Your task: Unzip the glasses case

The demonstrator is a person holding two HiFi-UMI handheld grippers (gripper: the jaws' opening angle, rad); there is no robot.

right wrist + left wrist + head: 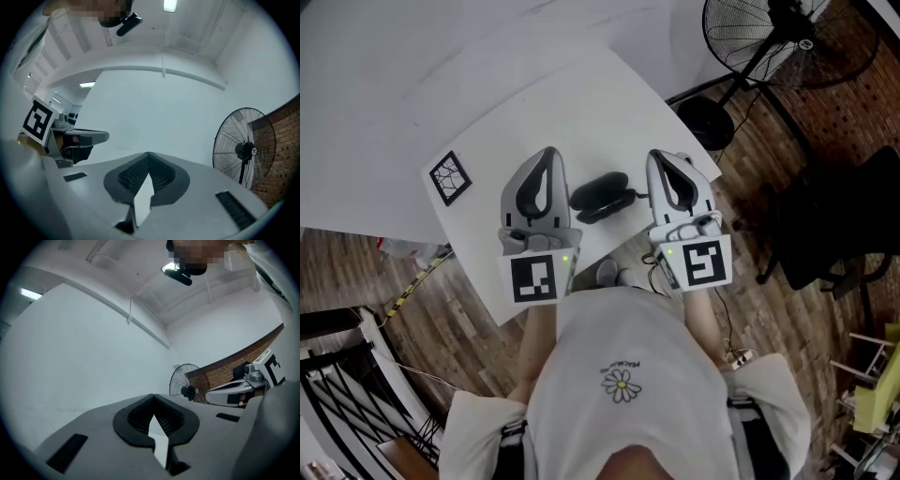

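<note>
On the white square table [581, 103], a dark oval zipped glasses case [602, 195] sits between the two grippers.
Jaws closed, empty on left gripper [547, 153] and right gripper [662, 156]. Case likely light, semi-stiff, slippery; pin shell, pinch zip pull.

The glasses case [602, 195] is black, the table [572, 112] white, the left tool [548, 150] and right tool [660, 155] grey (marker cubes [534, 278] black-and-white).

In the head view, the zip on the glasses case [602, 195] is too small to tell open from closed. The person's hands are hidden under the marker cubes [534, 277]. The fan [787, 33], far right, is cut by the top edge. In the right gripper view its foot is hidden behind the right tongs [148, 153].
</note>
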